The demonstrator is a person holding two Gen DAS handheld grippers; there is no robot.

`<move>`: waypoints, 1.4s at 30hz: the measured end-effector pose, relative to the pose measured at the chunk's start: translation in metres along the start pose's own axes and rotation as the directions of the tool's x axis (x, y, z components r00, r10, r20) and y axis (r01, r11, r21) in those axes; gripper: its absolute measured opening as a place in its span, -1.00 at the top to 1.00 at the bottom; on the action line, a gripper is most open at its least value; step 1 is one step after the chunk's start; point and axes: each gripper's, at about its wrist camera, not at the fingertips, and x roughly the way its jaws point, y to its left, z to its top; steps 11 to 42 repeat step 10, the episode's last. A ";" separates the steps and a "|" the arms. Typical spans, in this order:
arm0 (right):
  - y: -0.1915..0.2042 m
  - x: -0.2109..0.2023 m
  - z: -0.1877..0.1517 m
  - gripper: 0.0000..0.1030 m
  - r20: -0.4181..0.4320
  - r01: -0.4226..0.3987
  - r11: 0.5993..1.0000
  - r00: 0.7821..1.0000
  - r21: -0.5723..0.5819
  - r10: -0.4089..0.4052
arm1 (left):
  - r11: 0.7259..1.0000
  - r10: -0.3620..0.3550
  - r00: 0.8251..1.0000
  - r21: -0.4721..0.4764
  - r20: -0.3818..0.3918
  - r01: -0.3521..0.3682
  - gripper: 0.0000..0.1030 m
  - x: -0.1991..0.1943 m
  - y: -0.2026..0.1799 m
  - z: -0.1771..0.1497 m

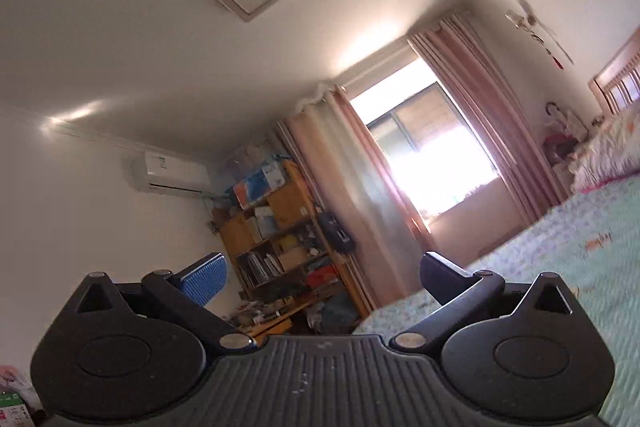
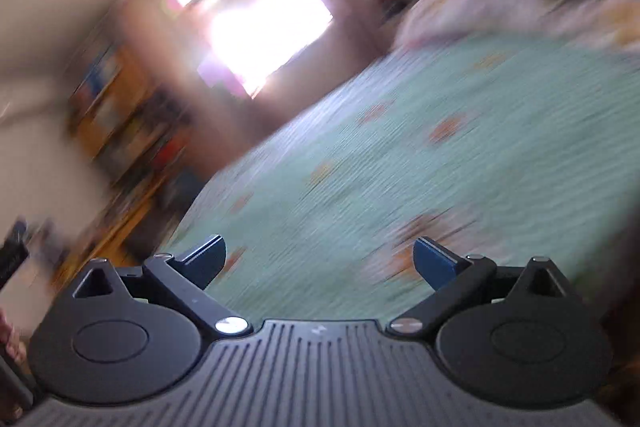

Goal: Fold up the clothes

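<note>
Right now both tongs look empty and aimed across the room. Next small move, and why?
Probably tip both down toward the bed. The left tongs stand open, facing the window and shelf; the right tongs stand open over the green bedspread, heavily blurred. No garment to fold shows clearly in either view, so find one first.

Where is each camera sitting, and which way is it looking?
Left wrist view: it sits on the left tool, looking slightly upward across the room at the ceiling, window and bookshelf; its two open fingers show, with nothing between them.
Right wrist view: it sits on the right tool, tilted down over the green bedspread, very blurred; its open, empty fingers show, and perhaps a bit of hand at the left edge.
Shared: both see the bright window, pink curtains, bookshelf and bed.
</note>
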 end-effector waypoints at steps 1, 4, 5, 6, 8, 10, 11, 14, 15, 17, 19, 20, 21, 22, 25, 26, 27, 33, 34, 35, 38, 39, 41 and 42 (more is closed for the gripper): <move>0.018 0.019 -0.007 -0.95 -0.053 -0.039 0.999 0.998 -0.021 0.038 | 1.000 -0.017 1.000 0.006 -0.020 0.017 -0.99 -0.005 0.009 -0.008; 0.067 0.060 -0.028 -0.95 -0.196 -0.131 0.989 0.974 -0.074 0.115 | 0.999 -0.045 0.994 0.022 -0.102 0.048 -0.99 -0.013 0.025 -0.030; 0.082 0.069 -0.036 -0.95 -0.236 -0.150 0.985 0.964 -0.085 0.126 | 0.999 -0.046 0.990 0.020 -0.132 0.049 -0.99 -0.013 0.033 -0.039; 0.095 0.078 -0.043 -0.95 -0.273 -0.167 0.981 0.952 -0.094 0.136 | 0.998 -0.049 0.986 0.017 -0.162 0.052 -0.99 -0.012 0.040 -0.049; 0.115 0.091 -0.056 -0.95 -0.325 -0.182 0.978 0.935 -0.100 0.141 | 0.997 -0.080 0.971 0.002 -0.224 0.082 -0.99 -0.005 0.052 -0.066; 0.136 0.101 -0.071 -0.94 -0.371 -0.195 0.976 0.917 -0.102 0.144 | 0.992 -0.128 0.954 -0.037 -0.270 0.123 -0.99 0.000 0.065 -0.083; 0.136 0.101 -0.071 -0.94 -0.371 -0.195 0.976 0.917 -0.102 0.144 | 0.992 -0.128 0.954 -0.037 -0.270 0.123 -0.99 0.000 0.065 -0.083; 0.136 0.101 -0.071 -0.94 -0.371 -0.195 0.976 0.917 -0.102 0.144 | 0.992 -0.128 0.954 -0.037 -0.270 0.123 -0.99 0.000 0.065 -0.083; 0.136 0.101 -0.071 -0.94 -0.371 -0.195 0.976 0.917 -0.102 0.144 | 0.992 -0.128 0.954 -0.037 -0.270 0.123 -0.99 0.000 0.065 -0.083; 0.136 0.101 -0.071 -0.94 -0.371 -0.195 0.976 0.917 -0.102 0.144 | 0.992 -0.128 0.954 -0.037 -0.270 0.123 -0.99 0.000 0.065 -0.083; 0.136 0.101 -0.071 -0.94 -0.371 -0.195 0.976 0.917 -0.102 0.144 | 0.992 -0.128 0.954 -0.037 -0.270 0.123 -0.99 0.000 0.065 -0.083; 0.136 0.101 -0.071 -0.94 -0.371 -0.195 0.976 0.917 -0.102 0.144 | 0.992 -0.128 0.954 -0.037 -0.270 0.123 -0.99 0.000 0.065 -0.083; 0.136 0.101 -0.071 -0.94 -0.371 -0.195 0.976 0.917 -0.102 0.144 | 0.992 -0.128 0.954 -0.037 -0.270 0.123 -0.99 0.000 0.065 -0.083; 0.136 0.101 -0.071 -0.94 -0.371 -0.195 0.976 0.917 -0.102 0.144 | 0.992 -0.128 0.954 -0.037 -0.270 0.123 -0.99 0.000 0.065 -0.083; 0.136 0.101 -0.071 -0.94 -0.371 -0.195 0.976 0.917 -0.102 0.144 | 0.992 -0.128 0.954 -0.037 -0.270 0.123 -0.99 0.000 0.065 -0.083; 0.136 0.101 -0.071 -0.94 -0.371 -0.195 0.976 0.917 -0.102 0.144 | 0.992 -0.128 0.954 -0.037 -0.270 0.123 -0.99 0.000 0.065 -0.083; 0.136 0.101 -0.071 -0.94 -0.371 -0.195 0.976 0.917 -0.102 0.144 | 0.992 -0.128 0.954 -0.037 -0.270 0.123 -0.99 0.000 0.065 -0.083; 0.136 0.101 -0.071 -0.94 -0.371 -0.195 0.976 0.917 -0.102 0.144 | 0.992 -0.128 0.954 -0.037 -0.270 0.123 -0.99 0.000 0.065 -0.083; 0.136 0.101 -0.071 -0.94 -0.371 -0.195 0.976 0.917 -0.102 0.144 | 0.992 -0.128 0.954 -0.037 -0.270 0.123 -0.99 0.000 0.065 -0.083; 0.136 0.101 -0.071 -0.94 -0.371 -0.195 0.976 0.917 -0.102 0.144 | 0.992 -0.128 0.954 -0.037 -0.270 0.123 -0.99 0.000 0.065 -0.083; 0.136 0.101 -0.071 -0.94 -0.371 -0.195 0.976 0.917 -0.102 0.144 | 0.992 -0.128 0.954 -0.037 -0.270 0.123 -0.99 0.000 0.065 -0.083; 0.136 0.101 -0.071 -0.94 -0.371 -0.195 0.976 0.917 -0.102 0.144 | 0.992 -0.128 0.954 -0.037 -0.270 0.123 -0.99 0.000 0.065 -0.083; 0.136 0.101 -0.071 -0.94 -0.371 -0.195 0.976 0.917 -0.102 0.144 | 0.992 -0.128 0.954 -0.037 -0.270 0.123 -0.99 0.000 0.065 -0.083; 0.136 0.101 -0.071 -0.94 -0.371 -0.195 0.976 0.917 -0.102 0.144 | 0.992 -0.128 0.954 -0.037 -0.270 0.123 -0.99 0.000 0.065 -0.083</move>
